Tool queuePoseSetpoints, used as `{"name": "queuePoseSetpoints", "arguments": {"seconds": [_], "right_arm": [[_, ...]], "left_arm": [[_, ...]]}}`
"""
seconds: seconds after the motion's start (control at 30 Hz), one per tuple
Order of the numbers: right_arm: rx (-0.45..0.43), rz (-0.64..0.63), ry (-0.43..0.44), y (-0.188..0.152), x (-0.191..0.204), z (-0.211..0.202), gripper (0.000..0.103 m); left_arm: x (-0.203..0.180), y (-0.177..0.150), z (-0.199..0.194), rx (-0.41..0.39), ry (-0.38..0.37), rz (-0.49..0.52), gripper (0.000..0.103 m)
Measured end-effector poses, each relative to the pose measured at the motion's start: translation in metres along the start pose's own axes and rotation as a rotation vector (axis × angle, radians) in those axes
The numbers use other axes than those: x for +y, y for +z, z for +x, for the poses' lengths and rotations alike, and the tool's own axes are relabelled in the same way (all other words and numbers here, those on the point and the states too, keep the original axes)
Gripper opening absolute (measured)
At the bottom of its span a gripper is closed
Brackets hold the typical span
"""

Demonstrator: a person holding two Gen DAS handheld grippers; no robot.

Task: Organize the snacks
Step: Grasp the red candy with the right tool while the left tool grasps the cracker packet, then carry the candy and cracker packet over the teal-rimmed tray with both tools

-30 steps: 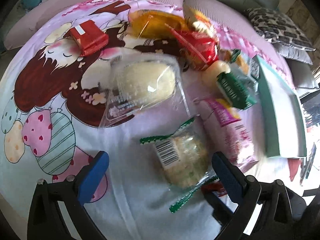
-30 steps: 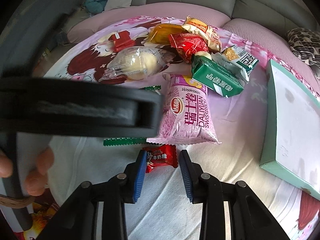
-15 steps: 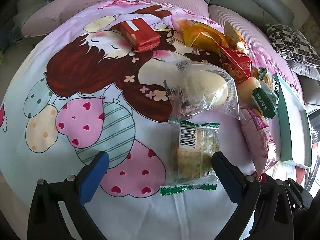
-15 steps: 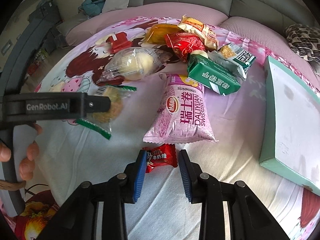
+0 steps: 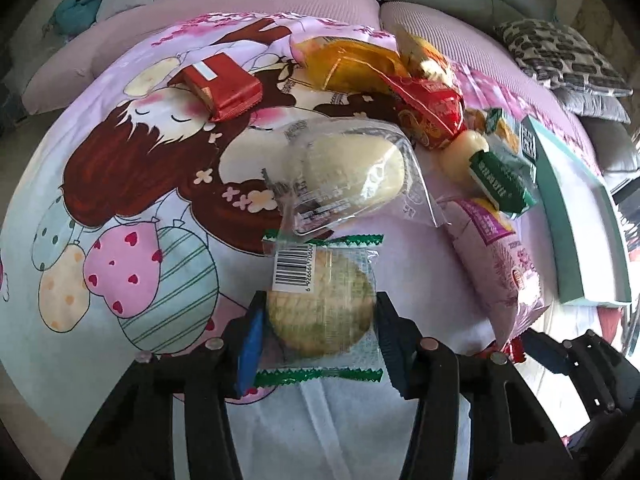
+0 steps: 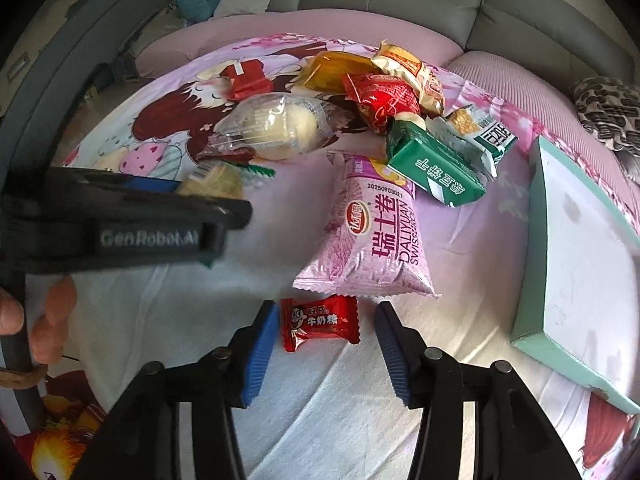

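Observation:
A round cracker in a clear green-edged packet [image 5: 320, 304] lies on the cartoon bedsheet [image 5: 120, 240]. My left gripper [image 5: 320, 340] is closing on it, and the blue pads touch the wrapper on both sides. In the right wrist view the same gripper's black body [image 6: 120, 220] partly covers the cracker packet [image 6: 216, 180]. A small red candy [image 6: 320, 322] lies flat on the sheet between the fingers of my right gripper [image 6: 326, 316]. Its jaws are opening, with a gap on each side of the candy.
A pink Swiss-roll bag [image 6: 372, 232], a bun in a clear bag [image 6: 272, 126], a green pack [image 6: 436, 168] and several red and orange packs [image 6: 380, 100] lie further back. A teal box [image 6: 580, 260] sits at the right. A person's fingers [image 6: 52, 320] hold the left gripper.
The left jaws went from wide open to closed in around the cracker packet. The right jaws spread away from the red candy, which stayed on the sheet.

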State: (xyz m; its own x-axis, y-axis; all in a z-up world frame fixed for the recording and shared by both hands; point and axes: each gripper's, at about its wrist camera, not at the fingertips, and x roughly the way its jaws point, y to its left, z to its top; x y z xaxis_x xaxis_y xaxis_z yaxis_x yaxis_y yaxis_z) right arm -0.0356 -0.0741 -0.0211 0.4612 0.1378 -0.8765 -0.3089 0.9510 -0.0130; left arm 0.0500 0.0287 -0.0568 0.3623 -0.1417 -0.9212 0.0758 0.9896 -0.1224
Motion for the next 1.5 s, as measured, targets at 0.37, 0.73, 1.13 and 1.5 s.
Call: {"name": "queuePoseSetpoints", "arguments": {"seconds": [0.37, 0.73, 1.13, 1.5], "right_arm": [[0.005, 0.02, 0.017, -0.002, -0.005, -0.002, 0.028], [-0.015, 0.063, 0.036, -0.006, -0.013, -0.014, 0.026], [-0.165, 0.181, 0.027, 0.001, -0.035, -0.065, 0.026], [-0.314, 0.413, -0.103, 0.025, -0.101, -0.108, 0.026]], "left_arm": [[0.023, -0.011, -0.016, 0.0, -0.024, -0.017, 0.052], [0.032, -0.019, -0.041, -0.028, -0.019, -0.026, 0.051], [0.021, -0.02, -0.106, -0.159, -0.036, 0.007, 0.051], [-0.07, 0.022, -0.137, -0.274, -0.155, 0.163, 0.051]]}}
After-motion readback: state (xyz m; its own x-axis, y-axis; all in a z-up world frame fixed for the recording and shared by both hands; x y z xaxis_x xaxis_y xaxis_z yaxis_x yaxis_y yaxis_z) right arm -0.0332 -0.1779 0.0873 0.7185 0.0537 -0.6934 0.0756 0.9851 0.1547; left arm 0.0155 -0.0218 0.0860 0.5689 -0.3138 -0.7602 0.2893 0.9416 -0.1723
